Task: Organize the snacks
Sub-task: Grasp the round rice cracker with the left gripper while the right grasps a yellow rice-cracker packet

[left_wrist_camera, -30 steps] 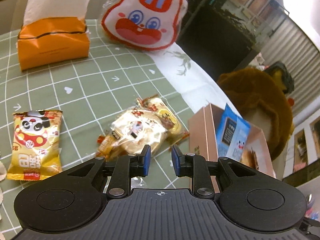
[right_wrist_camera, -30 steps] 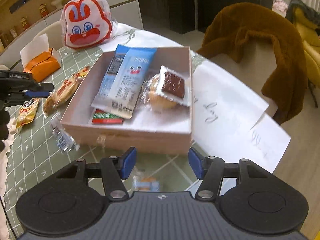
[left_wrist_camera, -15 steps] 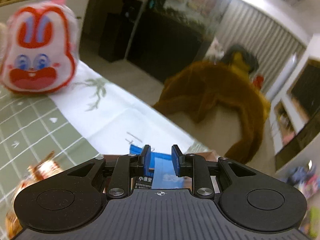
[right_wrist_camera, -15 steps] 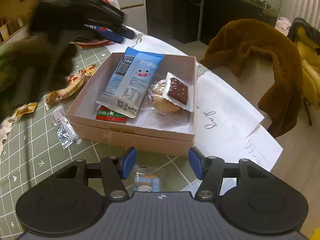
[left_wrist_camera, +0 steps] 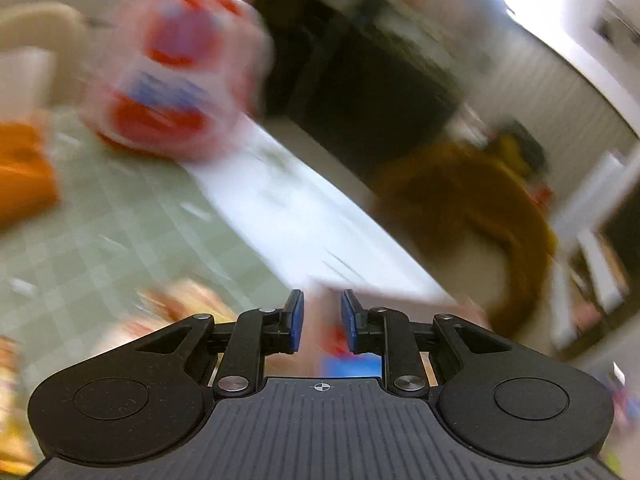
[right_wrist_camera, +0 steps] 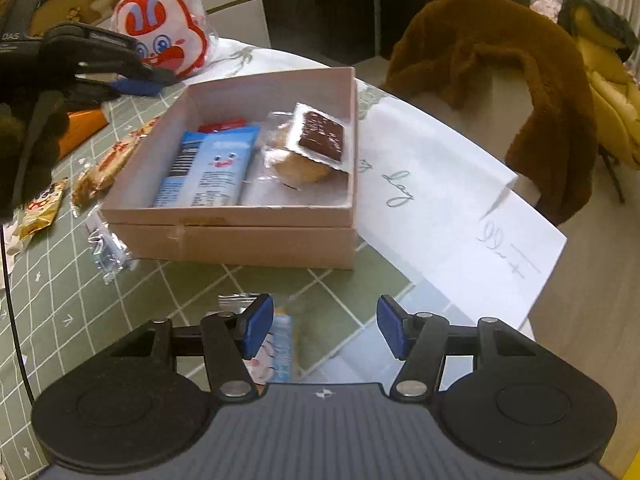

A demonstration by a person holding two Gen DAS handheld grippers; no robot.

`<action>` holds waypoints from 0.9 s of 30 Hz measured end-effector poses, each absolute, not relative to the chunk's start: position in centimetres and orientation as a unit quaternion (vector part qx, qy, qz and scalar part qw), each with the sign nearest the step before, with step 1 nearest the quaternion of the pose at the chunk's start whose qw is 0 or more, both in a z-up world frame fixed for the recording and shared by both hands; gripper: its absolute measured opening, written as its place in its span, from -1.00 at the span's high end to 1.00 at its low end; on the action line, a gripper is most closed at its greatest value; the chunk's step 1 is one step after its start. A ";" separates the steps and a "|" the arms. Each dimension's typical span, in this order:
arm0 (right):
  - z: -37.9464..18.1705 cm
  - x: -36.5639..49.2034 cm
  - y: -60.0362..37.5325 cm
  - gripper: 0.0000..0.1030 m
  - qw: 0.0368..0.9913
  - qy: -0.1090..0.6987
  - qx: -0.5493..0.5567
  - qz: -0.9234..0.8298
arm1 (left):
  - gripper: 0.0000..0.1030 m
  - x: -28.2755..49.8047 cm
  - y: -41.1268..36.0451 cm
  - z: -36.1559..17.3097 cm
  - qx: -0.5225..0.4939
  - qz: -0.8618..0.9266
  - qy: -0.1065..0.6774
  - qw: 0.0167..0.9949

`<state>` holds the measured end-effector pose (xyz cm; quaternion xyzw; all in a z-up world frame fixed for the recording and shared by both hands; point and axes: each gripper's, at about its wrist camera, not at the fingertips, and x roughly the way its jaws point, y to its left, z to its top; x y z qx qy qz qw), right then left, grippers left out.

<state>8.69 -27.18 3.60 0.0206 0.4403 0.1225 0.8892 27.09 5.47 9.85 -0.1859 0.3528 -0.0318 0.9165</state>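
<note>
Pink box (right_wrist_camera: 240, 236) sits mid-table (right_wrist_camera: 192, 292), open top. Inside: blue pack (right_wrist_camera: 212, 172) at 9 o'clock side, red pack (right_wrist_camera: 222, 125) behind it at 12, cookie (right_wrist_camera: 298, 166) w/ brown wafer pack (right_wrist_camera: 320, 138) on top at 3 o'clock side.

Outside the box, at its 9 o'clock: long orange snack (right_wrist_camera: 112, 164), yellow panda pack (right_wrist_camera: 40, 208), clear silver wrapper (right_wrist_camera: 106, 250) touching the box's near corner. Rabbit bag (right_wrist_camera: 164, 36) at 11 o'clock, far back. White paper (right_wrist_camera: 448, 216) at the box's 3 o'clock, brown fur coat (right_wrist_camera: 500, 80) beyond.

Right gripper (right_wrist_camera: 325, 330): jaws about half open, nothing held; small blue-white pack (right_wrist_camera: 276, 344) lies on the table just below, by the left pad, not pinched.

Left gripper (left_wrist_camera: 321, 326): own view badly blurred. Jaws nearly closed, narrow gap, have just been closing a bit more; nothing between pads. In right view it hangs at 10 o'clock of the box, above the table, apart from the snacks, held by a dark furry sleeve (right_wrist_camera: 24, 152).
</note>
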 end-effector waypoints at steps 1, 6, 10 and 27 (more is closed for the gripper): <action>3.7 8.6 -26.8 -0.12 0.889 0.439 0.017 0.126 | 0.52 27.1 6.7 9.7 -0.184 -0.003 0.353 0.917; 4.1 7.8 -25.2 -0.12 0.889 0.434 -0.008 0.148 | 0.52 27.7 10.2 6.2 -0.130 0.064 0.418 0.897; 4.4 7.5 -24.2 -0.12 0.886 0.436 -0.017 0.157 | 0.50 25.9 10.3 4.7 -0.105 0.044 0.445 0.888; 12.2 17.5 -11.8 -0.13 0.839 0.442 -0.041 0.314 | 0.49 14.8 10.7 4.4 -0.212 -0.001 0.440 0.872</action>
